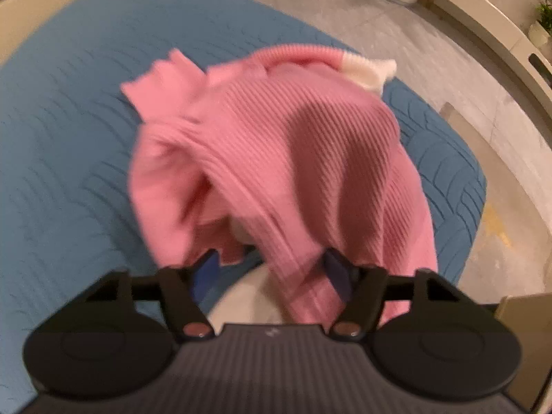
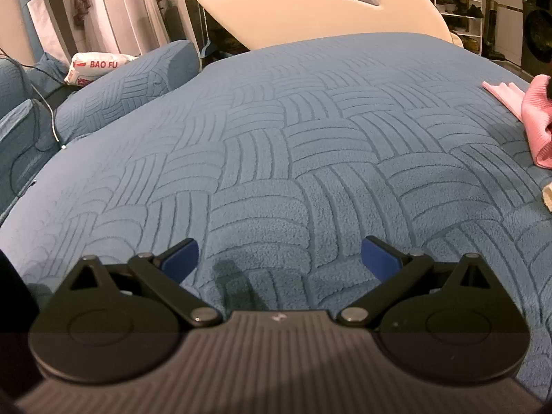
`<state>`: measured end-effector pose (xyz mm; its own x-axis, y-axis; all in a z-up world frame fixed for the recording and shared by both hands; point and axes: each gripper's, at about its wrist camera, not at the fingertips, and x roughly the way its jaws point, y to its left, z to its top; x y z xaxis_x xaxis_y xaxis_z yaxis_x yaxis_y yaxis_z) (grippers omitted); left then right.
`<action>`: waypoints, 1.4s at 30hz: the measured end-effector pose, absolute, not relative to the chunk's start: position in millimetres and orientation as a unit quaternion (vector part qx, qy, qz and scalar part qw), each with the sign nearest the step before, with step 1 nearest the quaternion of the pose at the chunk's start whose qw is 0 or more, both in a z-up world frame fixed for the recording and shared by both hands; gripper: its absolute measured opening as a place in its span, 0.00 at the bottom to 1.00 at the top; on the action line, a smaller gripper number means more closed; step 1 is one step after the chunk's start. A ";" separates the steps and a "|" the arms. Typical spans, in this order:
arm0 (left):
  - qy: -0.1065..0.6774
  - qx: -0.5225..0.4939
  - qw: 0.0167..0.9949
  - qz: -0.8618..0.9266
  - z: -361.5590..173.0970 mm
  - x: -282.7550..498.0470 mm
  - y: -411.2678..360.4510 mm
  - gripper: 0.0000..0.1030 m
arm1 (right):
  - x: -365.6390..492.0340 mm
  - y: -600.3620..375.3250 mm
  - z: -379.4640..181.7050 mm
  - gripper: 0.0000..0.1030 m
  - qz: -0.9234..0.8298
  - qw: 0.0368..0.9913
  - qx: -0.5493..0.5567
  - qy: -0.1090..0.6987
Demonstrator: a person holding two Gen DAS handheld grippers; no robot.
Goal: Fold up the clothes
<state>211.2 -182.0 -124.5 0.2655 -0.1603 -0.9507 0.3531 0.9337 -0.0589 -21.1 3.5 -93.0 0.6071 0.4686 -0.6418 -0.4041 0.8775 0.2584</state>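
A pink ribbed knit sweater (image 1: 276, 145) with a white cuff (image 1: 365, 67) lies bunched on the blue quilted bed cover (image 1: 69, 138). My left gripper (image 1: 272, 269) is open, its blue-padded fingers spread wide. A fold of the sweater drapes between them and over the right finger. The view is blurred. My right gripper (image 2: 279, 258) is open and empty, low over the bed cover (image 2: 276, 138). The edge of the pink sweater (image 2: 534, 117) shows at the far right of the right wrist view.
The bed's far edge drops to a grey floor (image 1: 414, 34). A cream headboard (image 2: 310, 3) stands behind the bed. A blue pillow (image 2: 127, 86) and a white bag (image 2: 100, 67) lie at the left. Shelves (image 2: 455, 3) stand at the back right.
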 end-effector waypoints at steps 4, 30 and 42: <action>0.589 0.057 0.784 -0.189 -126.9 216.3 -182.6 0.22 | -20.4 3.9 -93.1 1.00 0.243 0.895 0.046 0.372; 0.361 -0.001 0.932 0.011 28.5 32.0 134.6 0.12 | -48.6 -29.9 -55.9 1.00 0.117 0.969 -0.056 0.212; 0.432 -0.082 0.894 0.084 -62.5 -79.7 254.2 0.71 | -32.2 1.1 -75.2 1.00 0.255 0.927 -0.099 0.256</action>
<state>-79.7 254.2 -62.5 0.6118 0.0798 -0.7870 -0.2219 0.9723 -0.0739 -32.2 1.1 -75.2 0.7386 0.4220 -0.5257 -0.5237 0.8502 -0.0534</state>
